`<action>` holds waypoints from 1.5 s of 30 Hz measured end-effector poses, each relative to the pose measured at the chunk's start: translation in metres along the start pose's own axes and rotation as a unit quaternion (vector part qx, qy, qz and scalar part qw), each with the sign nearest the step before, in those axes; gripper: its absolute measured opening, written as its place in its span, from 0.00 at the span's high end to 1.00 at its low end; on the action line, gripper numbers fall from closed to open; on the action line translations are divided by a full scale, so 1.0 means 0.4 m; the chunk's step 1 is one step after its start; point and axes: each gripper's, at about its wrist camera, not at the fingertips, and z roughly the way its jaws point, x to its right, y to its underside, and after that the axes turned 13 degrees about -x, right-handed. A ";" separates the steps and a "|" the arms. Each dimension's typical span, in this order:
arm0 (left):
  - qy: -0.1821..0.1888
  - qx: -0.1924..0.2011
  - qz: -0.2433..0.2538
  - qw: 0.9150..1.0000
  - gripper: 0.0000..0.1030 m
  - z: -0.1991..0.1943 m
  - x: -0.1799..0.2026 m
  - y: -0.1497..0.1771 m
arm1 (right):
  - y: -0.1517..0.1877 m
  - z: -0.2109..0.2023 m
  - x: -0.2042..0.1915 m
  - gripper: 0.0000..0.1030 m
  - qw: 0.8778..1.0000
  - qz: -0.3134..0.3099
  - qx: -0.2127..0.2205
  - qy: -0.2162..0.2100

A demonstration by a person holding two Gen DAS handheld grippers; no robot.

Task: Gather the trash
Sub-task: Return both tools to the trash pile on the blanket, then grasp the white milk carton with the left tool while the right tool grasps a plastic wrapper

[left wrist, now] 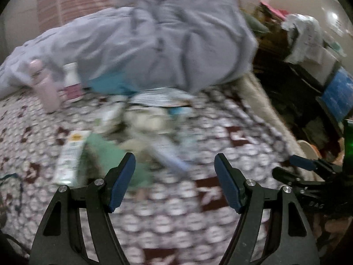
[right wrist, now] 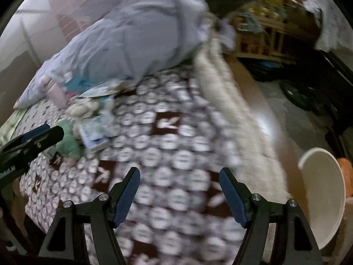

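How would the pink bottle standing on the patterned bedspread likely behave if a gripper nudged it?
The pink bottle looks tall and narrow, so it probably tips easily. It stands on the soft bedspread, an unsteady base. Once down, its rounded body would likely roll toward the grey duvet.

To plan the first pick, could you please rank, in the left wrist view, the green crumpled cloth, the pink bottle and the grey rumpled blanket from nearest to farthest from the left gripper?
From the left gripper:
1. Green crumpled cloth, just ahead by the left finger.
2. Pink bottle, far left on the patterned bedspread.
3. Grey rumpled blanket, across the back.
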 end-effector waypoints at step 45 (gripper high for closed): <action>-0.059 -0.035 -0.079 0.995 0.52 0.076 -0.389 -0.023 | -0.168 0.157 -0.205 0.81 0.994 -0.048 0.008 -0.101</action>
